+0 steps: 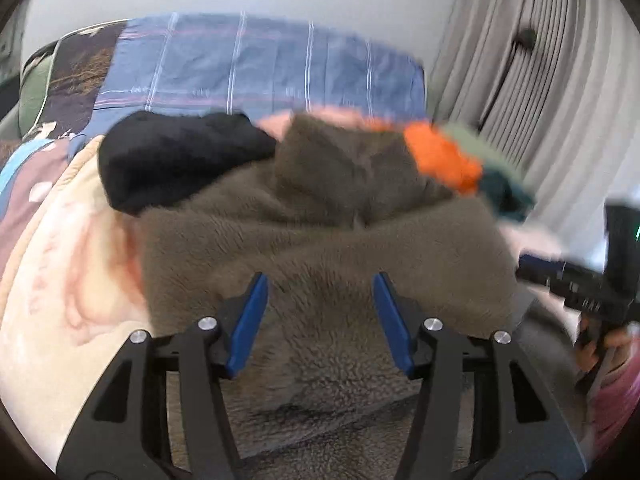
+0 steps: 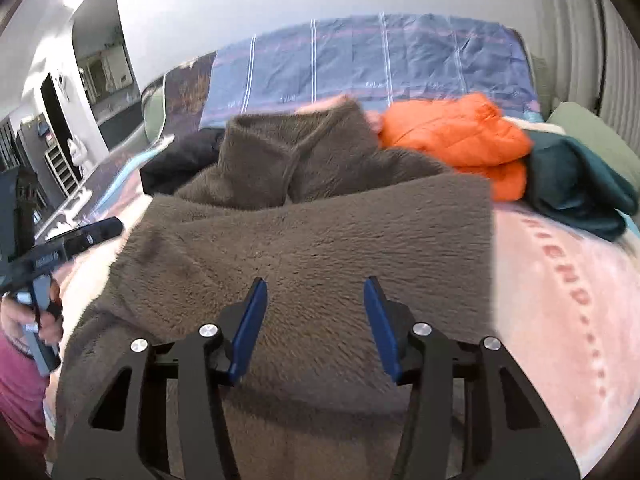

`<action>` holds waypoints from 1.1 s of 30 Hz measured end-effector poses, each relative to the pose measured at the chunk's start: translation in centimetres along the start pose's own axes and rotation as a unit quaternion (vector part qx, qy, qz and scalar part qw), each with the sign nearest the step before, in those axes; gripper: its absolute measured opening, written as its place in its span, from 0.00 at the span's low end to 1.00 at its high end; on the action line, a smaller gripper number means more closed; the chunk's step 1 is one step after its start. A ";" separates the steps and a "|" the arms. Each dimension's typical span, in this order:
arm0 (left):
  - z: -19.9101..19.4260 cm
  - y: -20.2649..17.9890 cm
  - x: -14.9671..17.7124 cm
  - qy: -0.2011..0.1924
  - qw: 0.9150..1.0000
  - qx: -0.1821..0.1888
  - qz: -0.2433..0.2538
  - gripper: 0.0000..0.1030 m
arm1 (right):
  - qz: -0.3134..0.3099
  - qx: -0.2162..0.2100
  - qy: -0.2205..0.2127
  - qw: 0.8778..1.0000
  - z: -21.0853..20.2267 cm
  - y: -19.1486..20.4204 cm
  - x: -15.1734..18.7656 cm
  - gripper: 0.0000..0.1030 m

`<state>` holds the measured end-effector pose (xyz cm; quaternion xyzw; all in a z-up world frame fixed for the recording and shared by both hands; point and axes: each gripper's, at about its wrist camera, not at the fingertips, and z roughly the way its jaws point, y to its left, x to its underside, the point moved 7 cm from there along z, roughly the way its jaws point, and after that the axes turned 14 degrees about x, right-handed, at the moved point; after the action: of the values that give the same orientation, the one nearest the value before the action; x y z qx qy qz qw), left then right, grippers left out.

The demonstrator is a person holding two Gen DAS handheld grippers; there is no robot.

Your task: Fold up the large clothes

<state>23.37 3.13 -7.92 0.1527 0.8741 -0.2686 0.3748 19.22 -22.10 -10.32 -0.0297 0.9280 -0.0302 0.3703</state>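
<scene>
A person stands at a bed, a two-finger tool in each hand, both tilted down over a large grey-brown fleece garment (image 2: 312, 232) lying partly folded in the middle of the bed.

The left gripper (image 1: 320, 280) has its blue-padded fingers (image 1: 250, 320) spread about halfway. Nothing sits between them; the fleece lies below and beyond the tips. Whether the tips brush the pile is hard to tell.

The right gripper (image 2: 316, 284) is likewise half spread, its blue fingers (image 2: 380, 324) empty and poised above the fleece's flat folded panel.

Each camera catches the other tool at its edge, blurred, with part of a hand (image 2: 24, 316) and a maroon sleeve (image 2: 20, 384). The left view is smeared throughout.

Behind the fleece, from left to right, lie a black garment (image 1: 176, 156), an orange puffy jacket (image 2: 456, 140) and a dark teal garment (image 2: 576, 188), all partly hidden by it.

The bed carries a pale pink blanket with lettering (image 2: 560, 292) and, by the white wall, a blue striped cover (image 2: 400, 56). Pleated grey curtains (image 1: 520, 40) hang to the right.
</scene>
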 end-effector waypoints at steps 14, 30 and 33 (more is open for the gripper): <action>2.9 -0.9 4.3 0.062 0.978 -0.145 0.136 0.58 | -0.082 0.095 -0.053 0.991 2.1 0.1 2.1 0.49; -7.3 3.0 12.0 0.068 0.996 -0.063 0.003 0.84 | 0.094 0.091 0.047 0.990 -4.5 -16.6 11.2 0.62; -9.2 3.3 15.0 0.091 0.995 -0.021 -0.032 0.84 | 0.140 0.004 0.075 0.987 -5.2 -18.1 14.7 0.62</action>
<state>9.52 12.15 -14.85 0.1406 0.9145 -0.2466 0.2884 5.56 -41.10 -15.18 0.1047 0.9478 0.0157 0.3006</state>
